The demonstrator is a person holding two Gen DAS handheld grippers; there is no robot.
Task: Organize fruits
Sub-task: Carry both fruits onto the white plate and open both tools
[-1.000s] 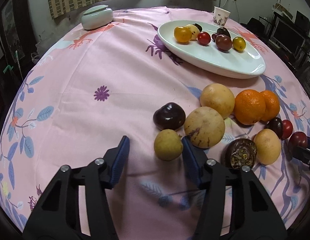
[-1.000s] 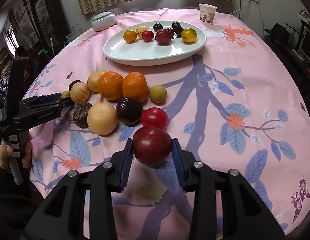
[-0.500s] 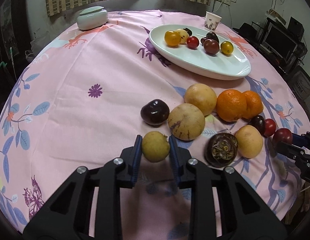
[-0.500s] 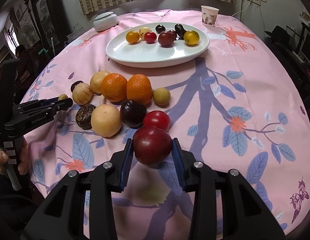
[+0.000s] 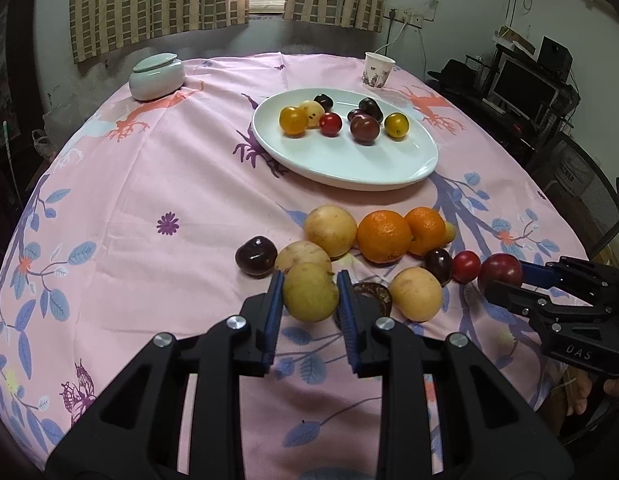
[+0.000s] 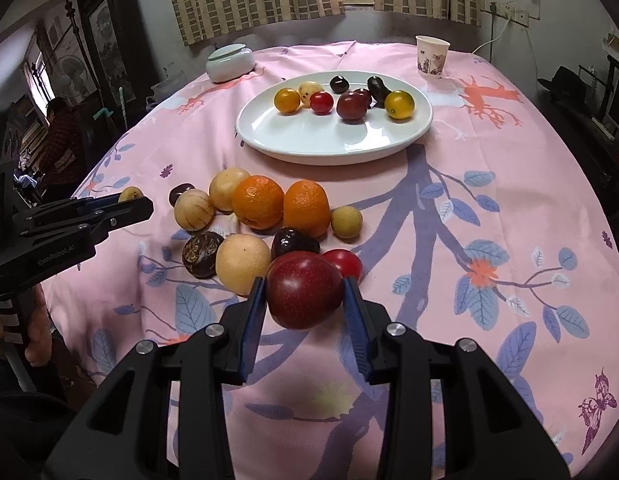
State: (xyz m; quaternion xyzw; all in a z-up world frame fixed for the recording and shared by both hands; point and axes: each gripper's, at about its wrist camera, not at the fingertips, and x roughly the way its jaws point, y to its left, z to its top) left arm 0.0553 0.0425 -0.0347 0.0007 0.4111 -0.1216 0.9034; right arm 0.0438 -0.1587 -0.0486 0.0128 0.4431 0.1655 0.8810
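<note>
The left gripper (image 5: 310, 294) pinches a small yellow-green fruit (image 5: 309, 292) between its blue pads, held clear of the pink tablecloth (image 5: 149, 184) just near of the loose pile of fruit. The right gripper (image 6: 305, 292) is clamped on a dark red plum (image 6: 304, 289), also lifted above the cloth at the near edge of the pile. Behind them, the pile lies on the cloth: two oranges (image 6: 257, 201) side by side, several pale yellow round fruits (image 6: 242, 264), a dark purple fruit (image 6: 294, 242), a small red tomato (image 6: 343, 263) and a wrinkled brown-black fruit (image 6: 201, 254). Farther back stands a white oval plate (image 6: 309, 140), which carries small tomatoes and plums along its far side. A paper cup (image 6: 431, 56) stands at the far right of the table and a pale lidded jar (image 6: 229, 63) at the far left.
</note>
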